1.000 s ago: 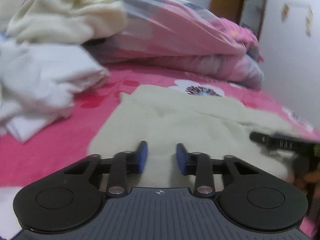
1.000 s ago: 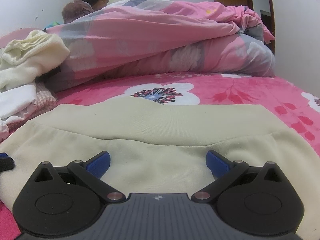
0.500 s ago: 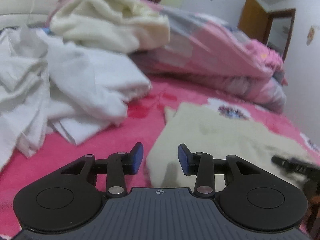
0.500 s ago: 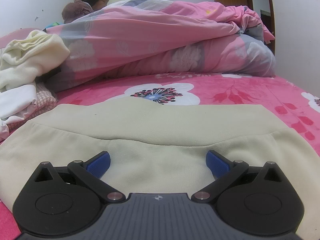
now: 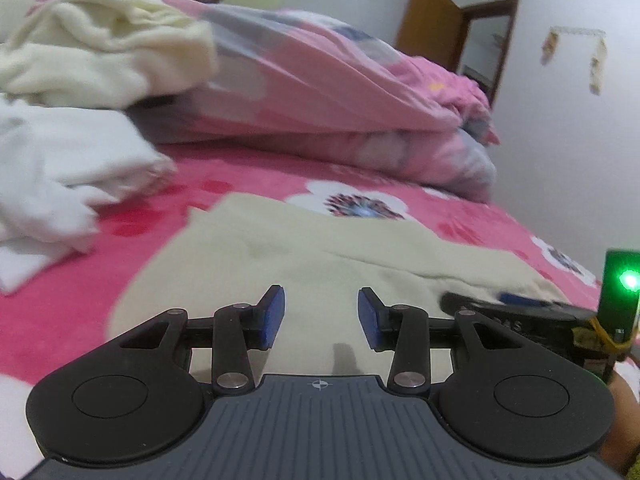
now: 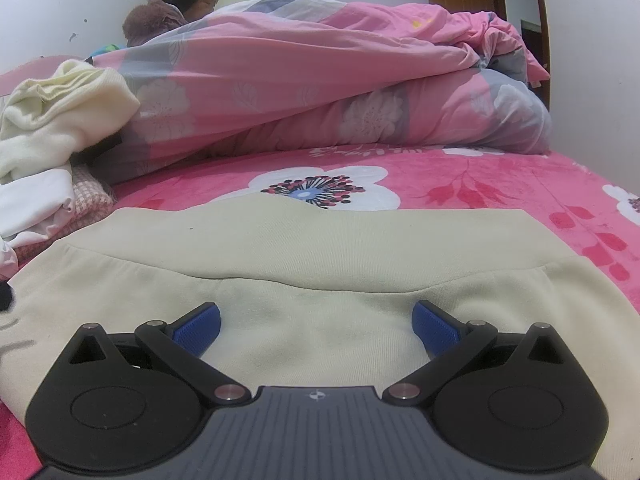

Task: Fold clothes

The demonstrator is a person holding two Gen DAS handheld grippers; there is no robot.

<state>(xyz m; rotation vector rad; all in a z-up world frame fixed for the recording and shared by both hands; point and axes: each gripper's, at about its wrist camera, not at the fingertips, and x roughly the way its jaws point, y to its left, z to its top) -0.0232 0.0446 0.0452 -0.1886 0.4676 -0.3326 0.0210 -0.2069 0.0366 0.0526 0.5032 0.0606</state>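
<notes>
A cream garment [image 5: 320, 248] lies flat on the pink flowered bedsheet [image 6: 480, 188], with a folded band across its far side [image 6: 312, 240]. My left gripper [image 5: 320, 308] hovers over the garment's near left part, open, with only cloth beneath the blue pads. My right gripper [image 6: 316, 316] stands wide open over the garment's near middle, gripping nothing. In the left wrist view the right gripper [image 5: 520, 312] shows at the right edge, low over the cloth.
A heap of white clothes [image 5: 60, 160] and a cream one [image 5: 88, 52] lies at the left. A bunched pink quilt [image 6: 320, 80] fills the back of the bed. A person [image 6: 188, 0] sits behind it. A wall runs along the right.
The left gripper swung left toward the white heap, then came back right over the cream garment, and its jaws stand a little wider. The right gripper has not moved.
</notes>
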